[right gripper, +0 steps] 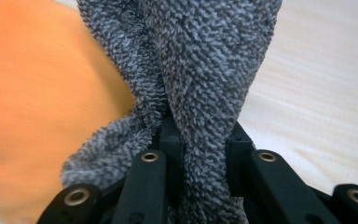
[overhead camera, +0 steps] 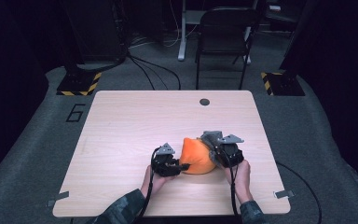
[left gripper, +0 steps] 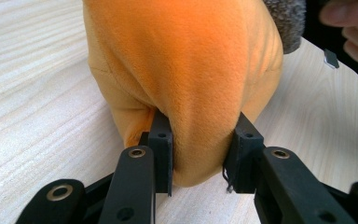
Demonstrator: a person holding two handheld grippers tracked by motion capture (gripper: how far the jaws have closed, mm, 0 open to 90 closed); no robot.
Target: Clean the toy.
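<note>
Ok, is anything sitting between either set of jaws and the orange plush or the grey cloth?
Nothing visible. The left gripper is already clamped on a fold of the orange plush, and the right gripper is pinching the grey cloth directly, jaws against the fabric. The wooden table around them looks bare.

Left gripper (left gripper: 199, 156) has its two black jaws clamped on a fold of the orange plush (left gripper: 182, 65), the fabric bulging out between the pads and sagging just below them. The plush sits on the pale wooden table (left gripper: 32, 107). Far right, grey cloth (left gripper: 286, 21) meets the plush, with fingers (left gripper: 354, 30) beside it.
</note>
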